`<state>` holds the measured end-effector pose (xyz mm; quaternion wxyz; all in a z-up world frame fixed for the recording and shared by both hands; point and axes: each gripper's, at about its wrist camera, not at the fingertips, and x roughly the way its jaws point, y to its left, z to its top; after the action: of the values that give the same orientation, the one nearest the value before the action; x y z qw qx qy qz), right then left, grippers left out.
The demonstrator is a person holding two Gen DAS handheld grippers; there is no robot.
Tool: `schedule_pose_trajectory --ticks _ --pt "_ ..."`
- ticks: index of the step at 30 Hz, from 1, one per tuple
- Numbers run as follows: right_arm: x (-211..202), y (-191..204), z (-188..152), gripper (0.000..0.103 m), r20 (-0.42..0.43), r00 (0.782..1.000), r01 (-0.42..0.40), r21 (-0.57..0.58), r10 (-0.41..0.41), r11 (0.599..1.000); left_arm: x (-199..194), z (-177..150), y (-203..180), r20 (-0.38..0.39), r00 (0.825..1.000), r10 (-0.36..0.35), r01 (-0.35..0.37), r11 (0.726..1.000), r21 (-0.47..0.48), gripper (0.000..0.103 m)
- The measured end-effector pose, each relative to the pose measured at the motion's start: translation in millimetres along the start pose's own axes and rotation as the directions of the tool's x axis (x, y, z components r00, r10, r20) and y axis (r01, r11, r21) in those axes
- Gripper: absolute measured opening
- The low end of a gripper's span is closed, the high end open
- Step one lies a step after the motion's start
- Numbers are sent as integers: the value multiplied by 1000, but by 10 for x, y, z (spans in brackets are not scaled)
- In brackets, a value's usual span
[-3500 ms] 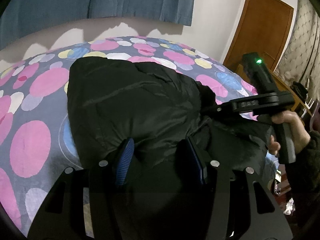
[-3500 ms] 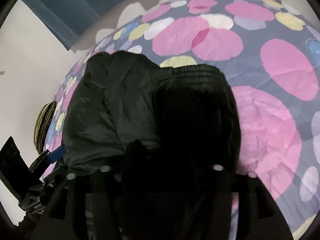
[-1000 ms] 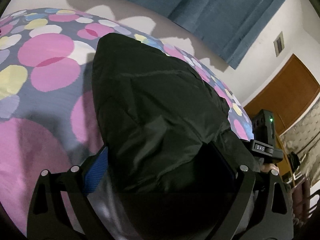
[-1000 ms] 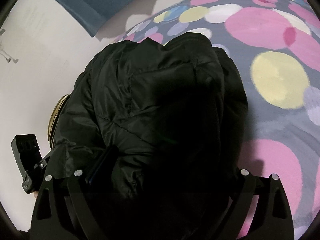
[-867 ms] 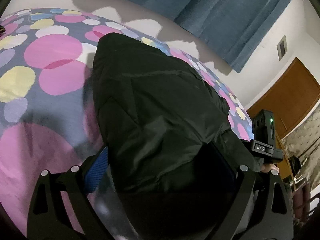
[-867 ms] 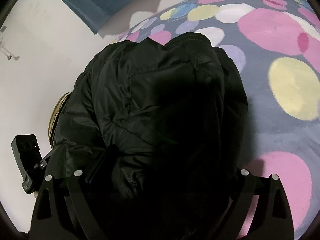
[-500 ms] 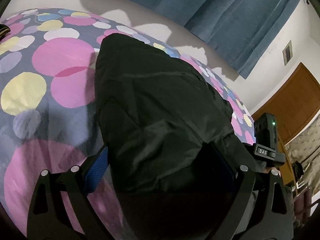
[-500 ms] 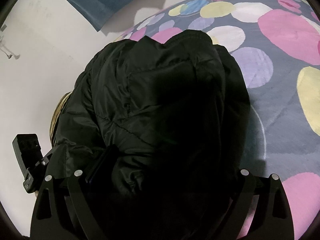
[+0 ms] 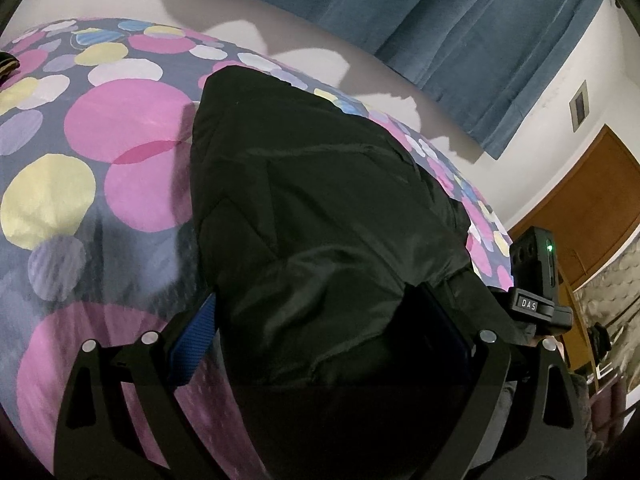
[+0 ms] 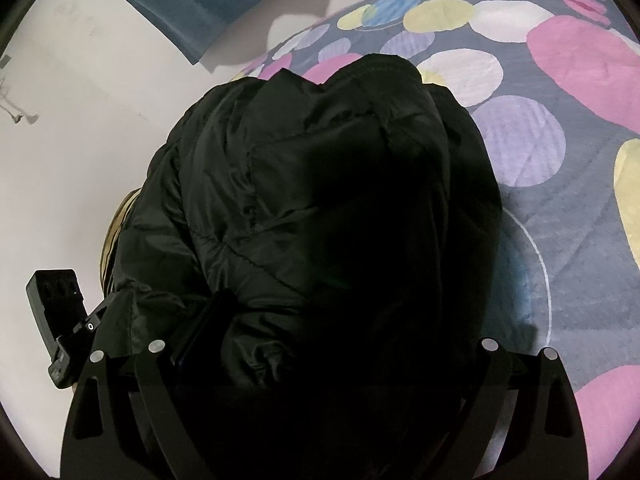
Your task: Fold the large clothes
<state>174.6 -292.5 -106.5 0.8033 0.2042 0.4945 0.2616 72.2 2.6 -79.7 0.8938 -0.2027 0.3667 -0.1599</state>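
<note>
Black padded jacket (image 9: pixel 320 216) hangs bunched over the spotted bed (image 9: pixel 120 168). Left tool (image 9: pixel 316 320) and right tool (image 10: pixel 320 344) each hold spread fingers around a thick wad of jacket. Lower both edges level; lay the fold flat before releasing

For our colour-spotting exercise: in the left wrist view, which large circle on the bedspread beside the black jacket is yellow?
The yellow circle at the bedspread's left edge; the big circles between it and the black jacket are pink.
</note>
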Motion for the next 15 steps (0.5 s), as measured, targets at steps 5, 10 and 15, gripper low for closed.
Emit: schedule_pose_trajectory --ticks 5,10,15 --pt "-20 0 -16 93 -2 1000 -6 3 6 1000 -26 -16 -18 8 1000 1 -1 1000 2 94" --pt "-94 -44 -93 93 -4 1000 -24 25 25 999 -114 -41 -7 11 1000 -1 1 1000 19 94" --pt "-253 -56 -253 93 -4 999 -42 34 42 999 -254 -104 -38 3 1000 -21 21 999 31 94"
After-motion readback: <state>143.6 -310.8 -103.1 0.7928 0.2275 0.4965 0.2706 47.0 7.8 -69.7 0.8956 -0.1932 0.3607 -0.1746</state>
